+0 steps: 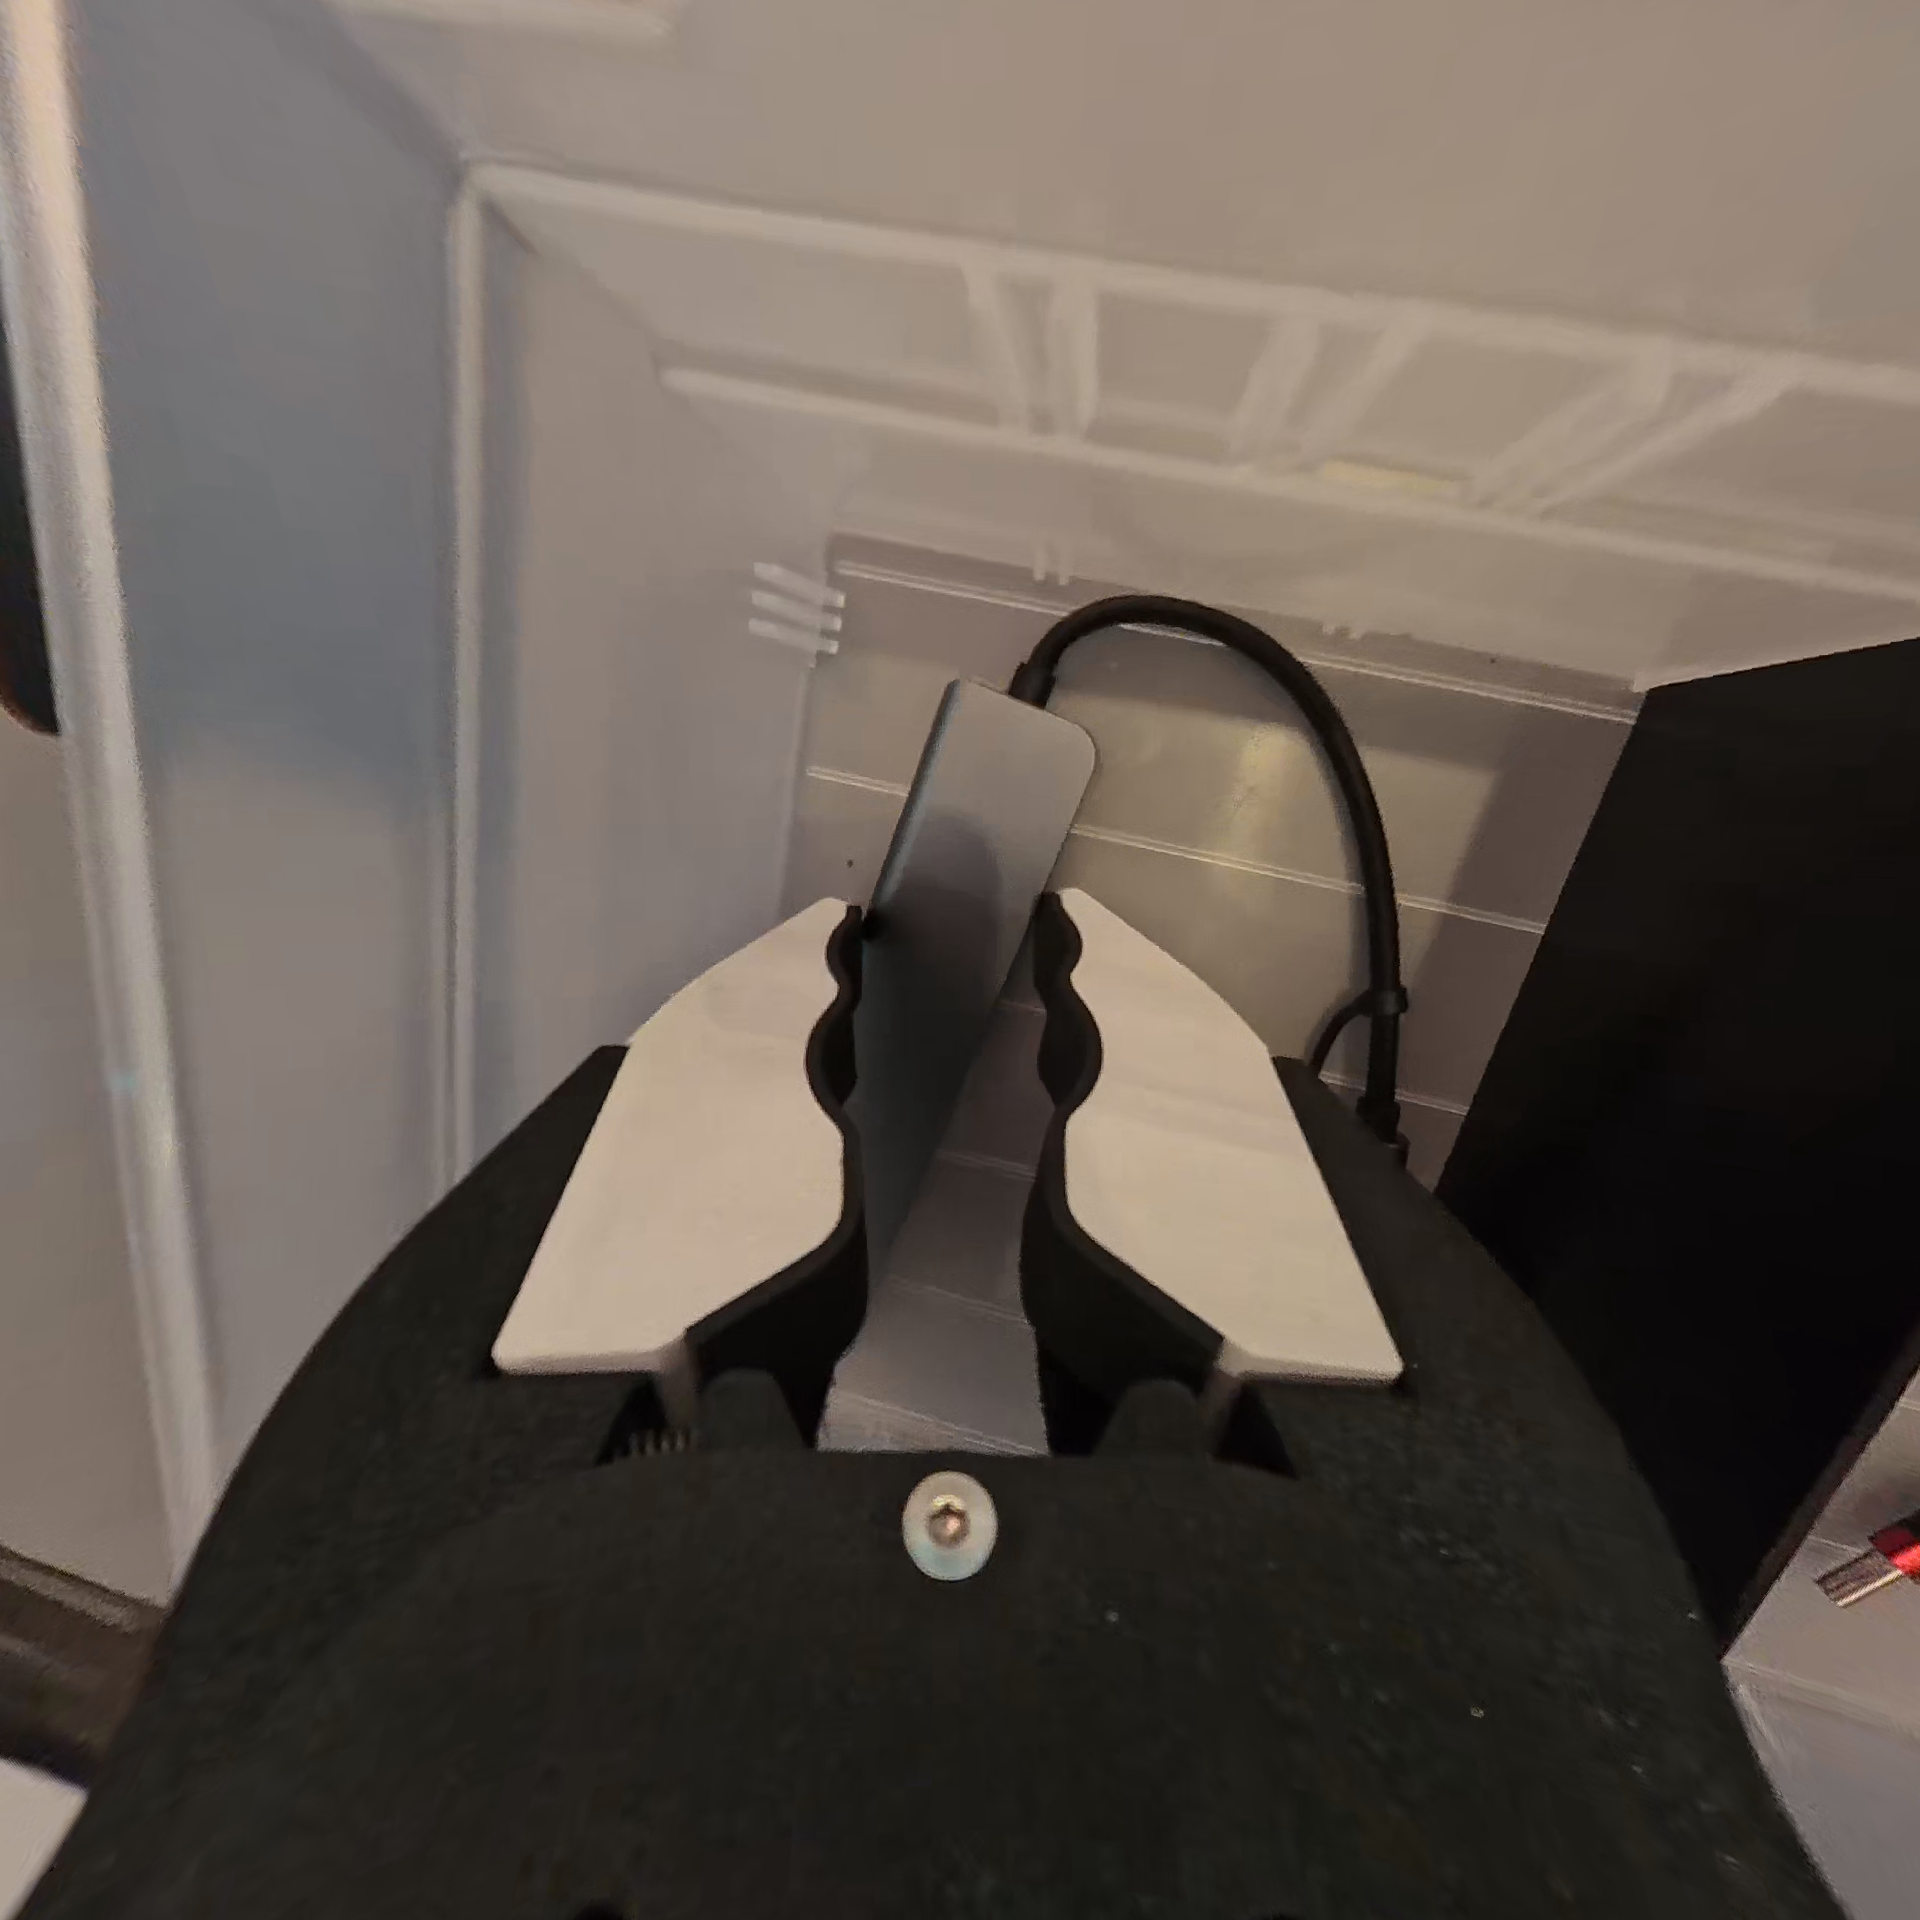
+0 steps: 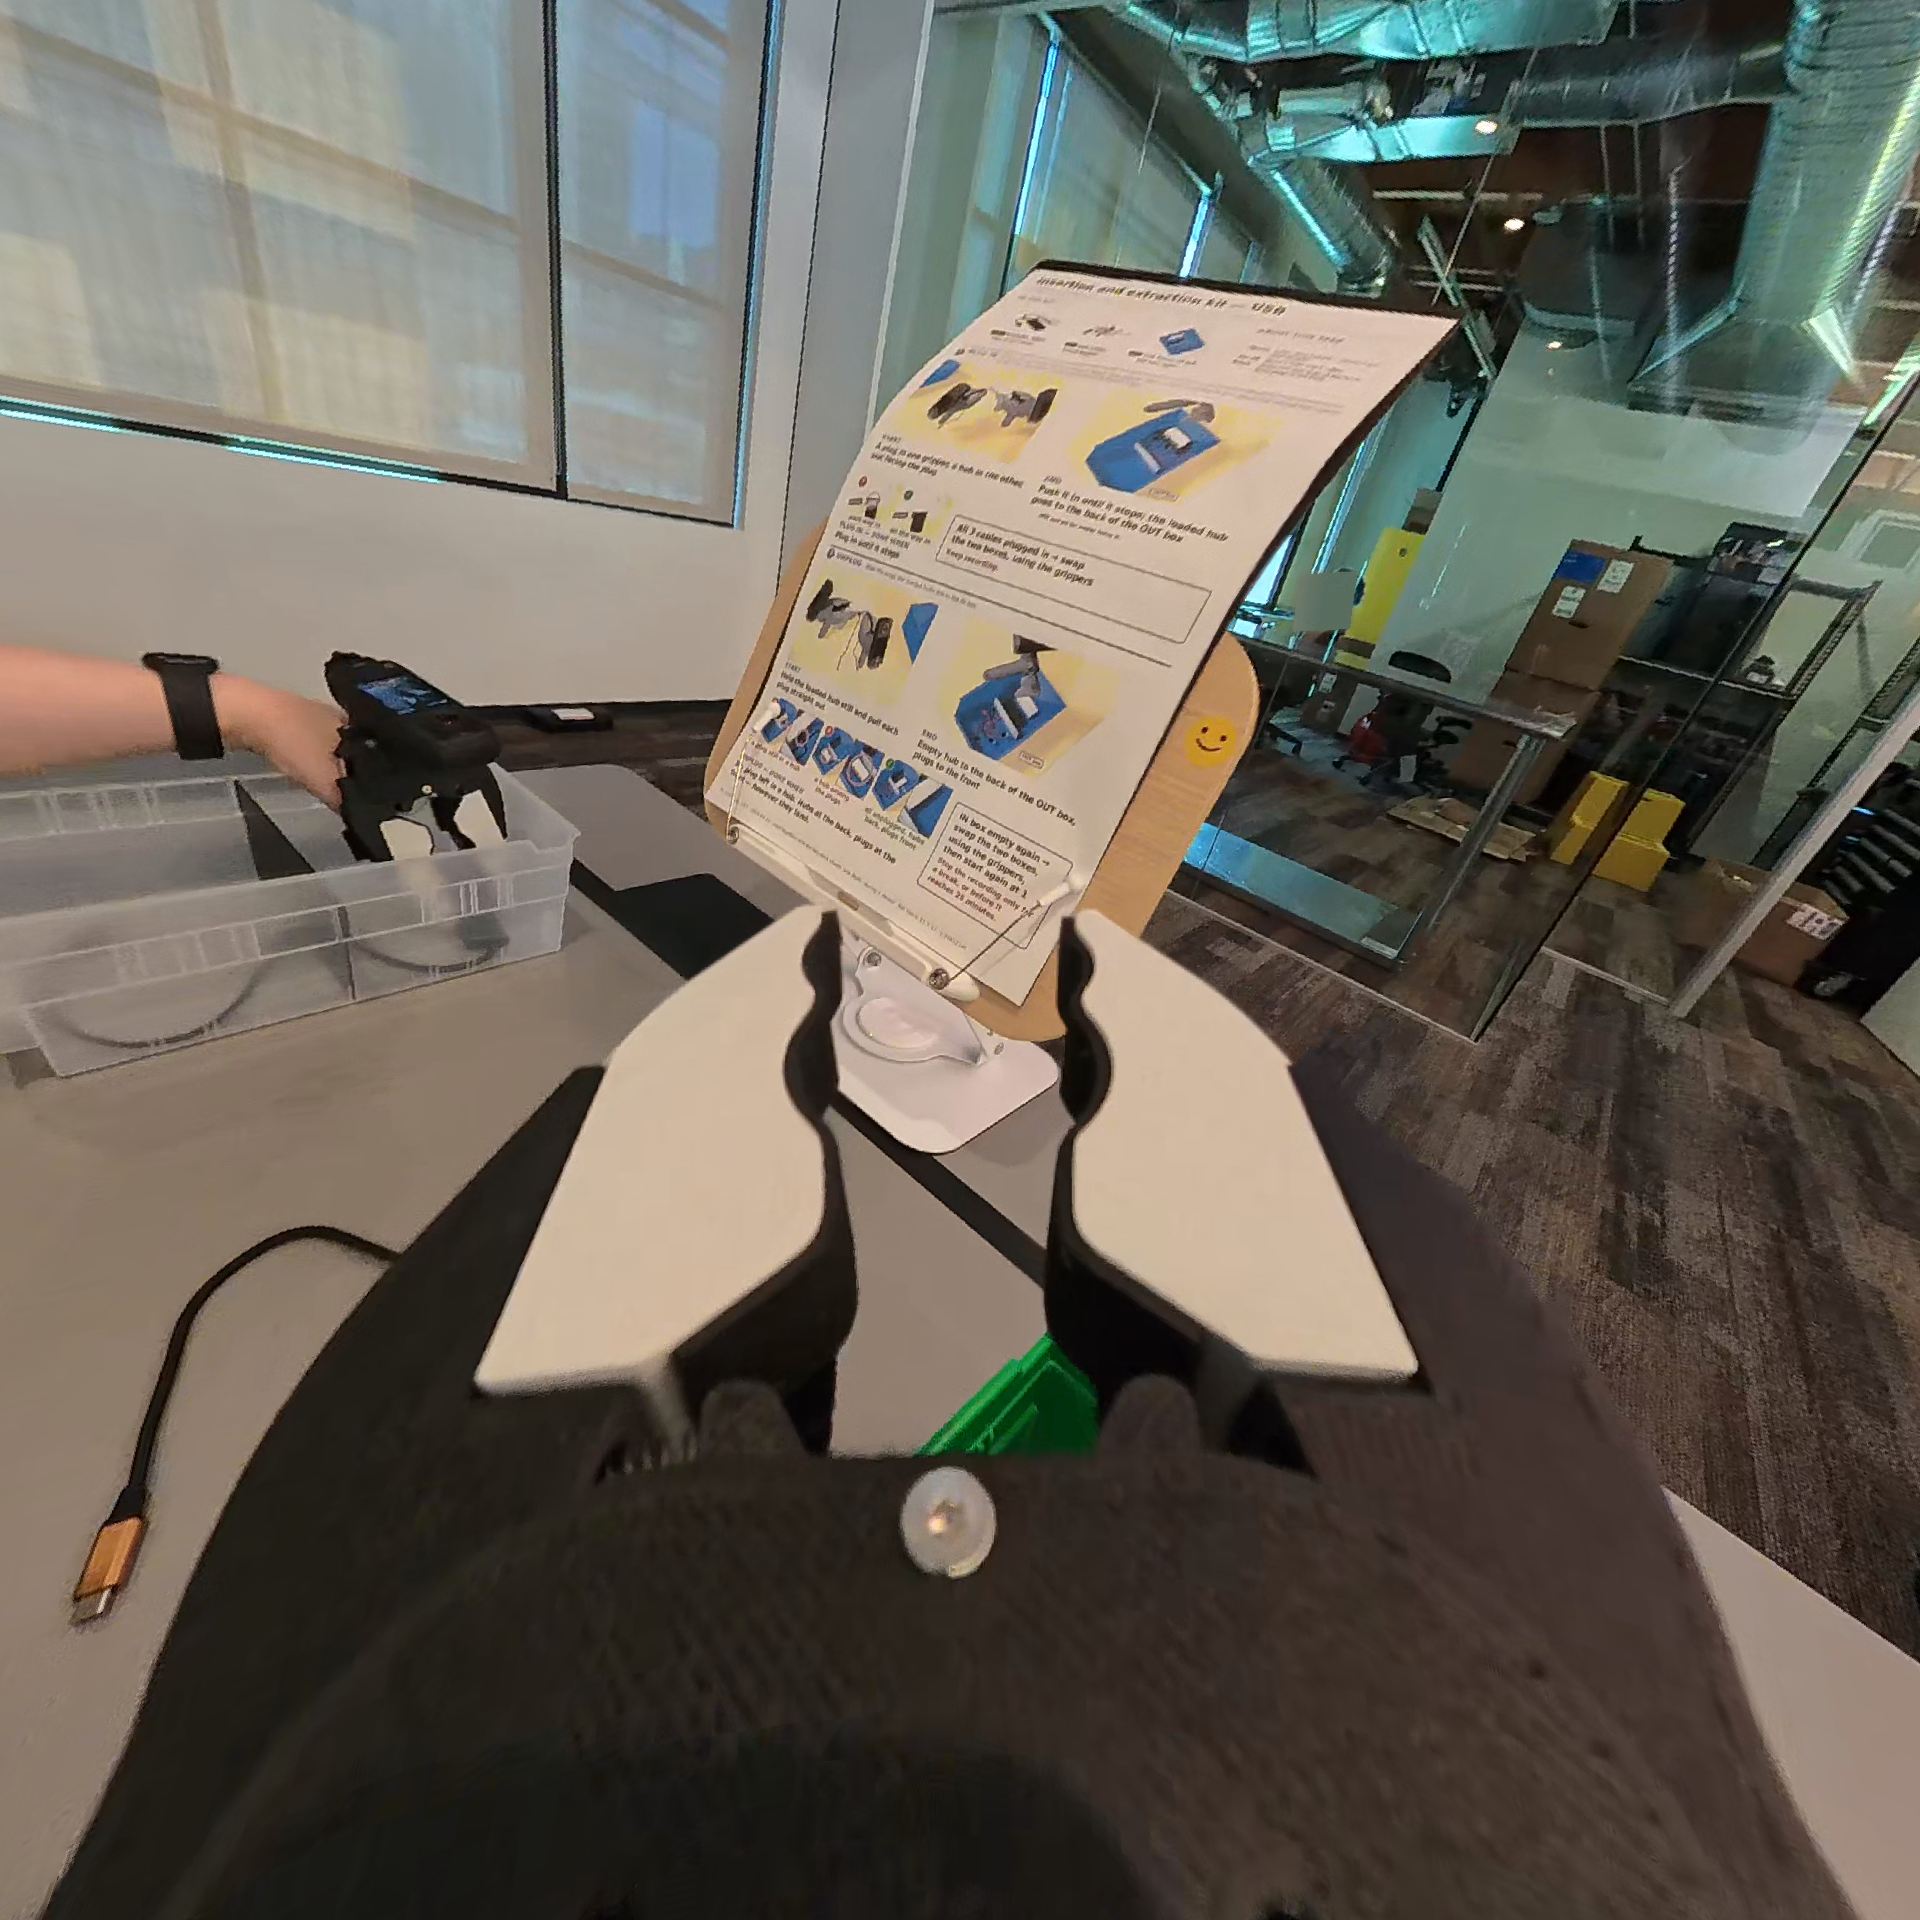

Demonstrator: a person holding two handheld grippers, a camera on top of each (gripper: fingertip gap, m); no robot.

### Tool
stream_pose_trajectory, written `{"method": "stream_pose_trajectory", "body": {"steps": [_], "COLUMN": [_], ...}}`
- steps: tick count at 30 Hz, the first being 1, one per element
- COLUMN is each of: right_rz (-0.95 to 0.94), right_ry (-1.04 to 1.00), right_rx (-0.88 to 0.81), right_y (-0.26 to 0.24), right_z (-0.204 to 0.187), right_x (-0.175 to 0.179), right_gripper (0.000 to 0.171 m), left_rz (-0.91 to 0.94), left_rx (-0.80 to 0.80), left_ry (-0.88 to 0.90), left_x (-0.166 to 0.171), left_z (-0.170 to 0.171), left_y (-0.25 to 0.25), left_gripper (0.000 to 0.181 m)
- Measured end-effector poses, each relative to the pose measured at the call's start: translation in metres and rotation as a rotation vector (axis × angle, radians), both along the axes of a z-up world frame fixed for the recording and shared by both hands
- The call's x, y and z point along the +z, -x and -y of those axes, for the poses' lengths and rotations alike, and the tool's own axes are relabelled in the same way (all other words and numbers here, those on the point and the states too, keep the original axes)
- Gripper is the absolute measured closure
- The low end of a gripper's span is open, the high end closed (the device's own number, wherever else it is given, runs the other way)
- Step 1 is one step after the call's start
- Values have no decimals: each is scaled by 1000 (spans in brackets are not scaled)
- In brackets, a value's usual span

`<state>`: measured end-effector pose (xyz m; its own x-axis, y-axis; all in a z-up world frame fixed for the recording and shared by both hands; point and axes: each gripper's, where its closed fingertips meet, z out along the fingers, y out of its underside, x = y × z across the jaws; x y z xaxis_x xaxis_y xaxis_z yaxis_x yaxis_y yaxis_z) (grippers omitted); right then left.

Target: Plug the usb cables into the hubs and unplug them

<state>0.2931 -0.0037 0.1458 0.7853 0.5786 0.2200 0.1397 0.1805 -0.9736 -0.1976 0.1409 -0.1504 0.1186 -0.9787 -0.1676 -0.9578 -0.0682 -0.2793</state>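
In the left wrist view my left gripper [image 1: 951, 914] is shut on a flat grey USB hub [image 1: 977, 810], held tilted inside a clear plastic bin [image 1: 623, 623]. The hub's black cable [image 1: 1340, 748] loops up and down to the right. In the right wrist view my right gripper [image 2: 945, 935] is open and empty above the grey table [image 2: 260, 1143]. A black cable with a copper-coloured USB plug [image 2: 109, 1558] lies on the table at the lower left. The left gripper [image 2: 436, 821] shows far off, reaching into the clear bin [image 2: 312, 935].
A black divider [image 1: 1683, 1039] stands in the bin to the hub's right, and a red USB plug [image 1: 1870, 1569] lies beyond it. An instruction sheet on a white stand [image 2: 1039, 623] is ahead of the right gripper. A green object [image 2: 1018, 1403] sits under it. Across from one pair of fingers to the other is roughly 60 cm.
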Motion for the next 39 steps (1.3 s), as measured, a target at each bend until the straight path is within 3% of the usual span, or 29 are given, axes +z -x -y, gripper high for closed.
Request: {"method": "stream_pose_trajectory", "body": {"steps": [6,14,21,22,26,29,33,36,39], "right_rz": [31,51,67,60,102,215,214,198,196], "right_ry": [8,-4,-38,-38,-14,2,33,44,25], "right_rx": [26,90,207,232,326,332,362,377,376], "right_y": [5,26,66,75,113,129,135,134,132], "right_z": [3,11,27,30,42,48,52,54,56], "right_x": [-3,0,6,7,0,-14,-21,-20,-16], "right_gripper": [132,133,132,133,133,132,132,131,131], "left_rz": [-83,75,379,415,581,573,515,443,281], "left_rx": [176,275,227,199,112,94,84,117,130], "left_ry": [-22,-252,-401,-394,-441,-269,-226,-201,-258], "left_x": [11,104,218,231,280,254,201,164,133], "left_z": [-5,6,64,79,130,165,183,183,161], "left_y": [22,18,-38,-50,-106,-144,-168,-175,-176], "left_gripper": [152,153,154,177,181,181,181,176,169]}}
